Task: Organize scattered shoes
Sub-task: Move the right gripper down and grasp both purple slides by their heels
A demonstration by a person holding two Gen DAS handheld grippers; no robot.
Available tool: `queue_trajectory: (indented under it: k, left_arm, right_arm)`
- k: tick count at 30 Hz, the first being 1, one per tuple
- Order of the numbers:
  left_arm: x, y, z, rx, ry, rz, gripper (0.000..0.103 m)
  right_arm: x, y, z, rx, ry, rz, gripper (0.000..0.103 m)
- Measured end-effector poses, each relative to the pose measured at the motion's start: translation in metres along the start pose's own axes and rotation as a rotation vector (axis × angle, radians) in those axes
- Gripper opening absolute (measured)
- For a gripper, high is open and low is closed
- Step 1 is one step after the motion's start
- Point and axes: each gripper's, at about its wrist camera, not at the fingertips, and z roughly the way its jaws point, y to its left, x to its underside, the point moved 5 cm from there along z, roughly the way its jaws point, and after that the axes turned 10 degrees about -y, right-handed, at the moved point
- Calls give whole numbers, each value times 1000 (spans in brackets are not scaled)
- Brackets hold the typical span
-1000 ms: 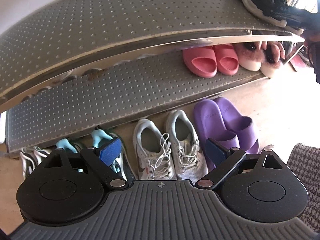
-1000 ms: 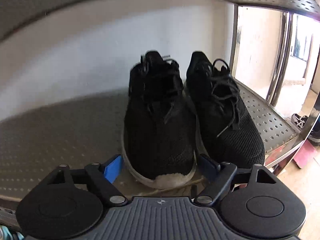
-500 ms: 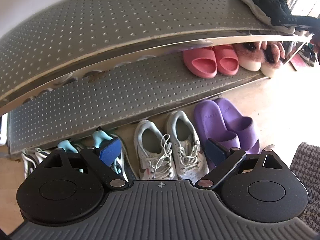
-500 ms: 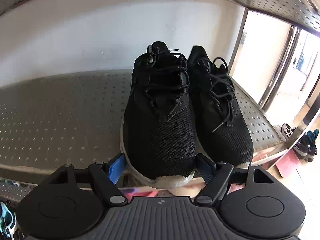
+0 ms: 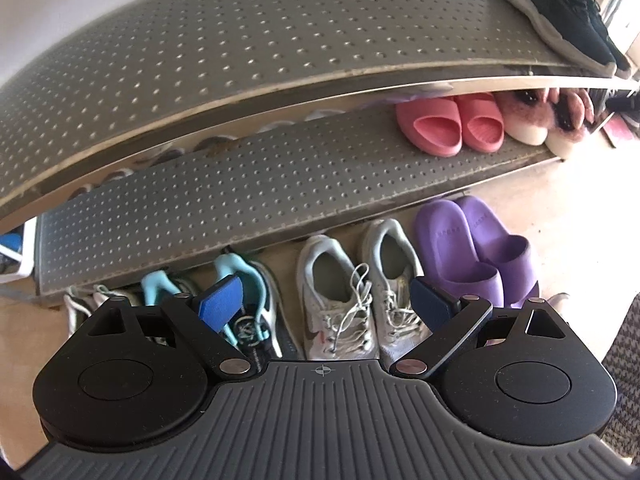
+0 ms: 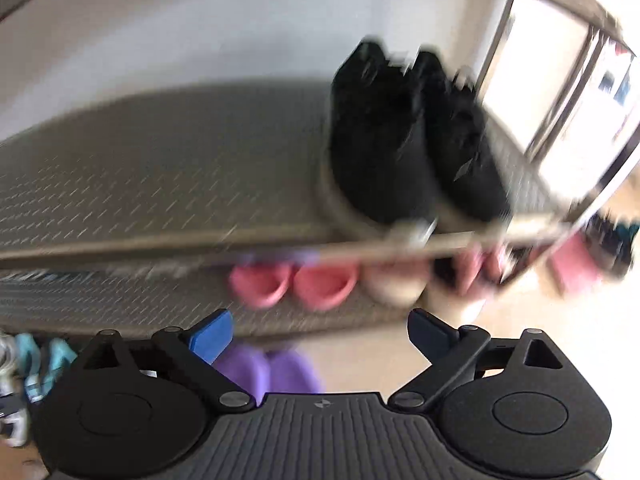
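A pair of black mesh sneakers (image 6: 412,148) stands side by side at the right end of the upper grey shelf (image 6: 160,184); the same pair (image 5: 560,12) shows top right in the left wrist view. My right gripper (image 6: 320,334) has drawn back from them, its jaws opening, nothing between them; this view is blurred. My left gripper (image 5: 328,302) hangs open and empty above a pair of white-grey laced sneakers (image 5: 356,292) on the floor. Beside those lie teal-and-black sneakers (image 5: 248,300) and purple slides (image 5: 476,252).
Pink slides (image 5: 448,124) and fluffy pink slippers (image 5: 548,116) sit on the lower shelf (image 5: 240,200). White striped shoes (image 5: 86,300) lie at the far left on the floor. A checked fabric (image 5: 624,380) edges in at the right. More shoes (image 6: 612,240) lie beyond the rack's right post.
The right gripper let go of the left black sneaker's heel and pulled back and left from the shelf, jaws wider. The left gripper stayed put.
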Motion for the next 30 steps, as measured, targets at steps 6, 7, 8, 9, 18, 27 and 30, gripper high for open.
queue_trajectory:
  k: [6, 7, 8, 9, 18, 27, 30]
  left_arm:
    - [8, 6, -3, 4, 17, -7, 94]
    - [8, 6, -3, 8, 19, -3, 94]
    - [9, 6, -3, 8, 20, -1, 94]
    - [9, 7, -1, 6, 25, 3, 94]
    - [10, 1, 14, 32, 73, -4, 94]
    - [17, -3, 30, 24, 119, 22, 94]
    - [20, -2, 33, 20, 132, 27, 94]
  right_arm:
    - [58, 51, 51, -60, 218, -177, 62]
    - [69, 54, 65, -39, 270, -215, 60]
    - [79, 56, 78, -27, 318, -239, 60]
    - [90, 56, 92, -16, 369, -257, 60]
    - [142, 63, 171, -39, 575, -382, 61]
    - [186, 75, 234, -25, 730, -540, 61]
    - [188, 62, 254, -8, 810, -460, 68]
